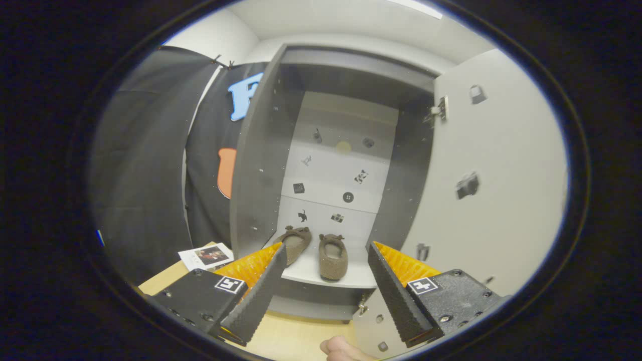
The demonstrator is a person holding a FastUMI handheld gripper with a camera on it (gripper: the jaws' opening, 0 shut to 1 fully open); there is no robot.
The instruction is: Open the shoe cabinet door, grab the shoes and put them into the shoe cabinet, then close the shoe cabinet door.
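Spread wide and gripping nothing, the tool [326, 260] points into the open shoe cabinet [261, 165], its two fingers [261, 291] framing the bottom shelf [306, 273] from the near side.

On the far left hangs the black cloth wall. Nearer, just left of the left finger, a small printed card [206, 255] lies on the pale wooden table [296, 336], close to the cabinet's left side panel.

Inside the cabinet, the white back wall [341, 170] carries several small dark stickers and one pale round one. Two brown slippers sit side by side on the bottom shelf, beyond the fingertips and between them. The left slipper [293, 243] is angled, its toe turned toward the left panel and its heel close to the left finger's tip. The right slipper [333, 256] lies nearly straight, its near end reaching the shelf's front edge. The two are close together but apart.

To the right, the cabinet door [491, 175] stands swung open, a hinge visible near its top corner and a few small stickers on its inner face. A fingertip [338, 348] of the person shows at the near edge, below the gap between the fingers.
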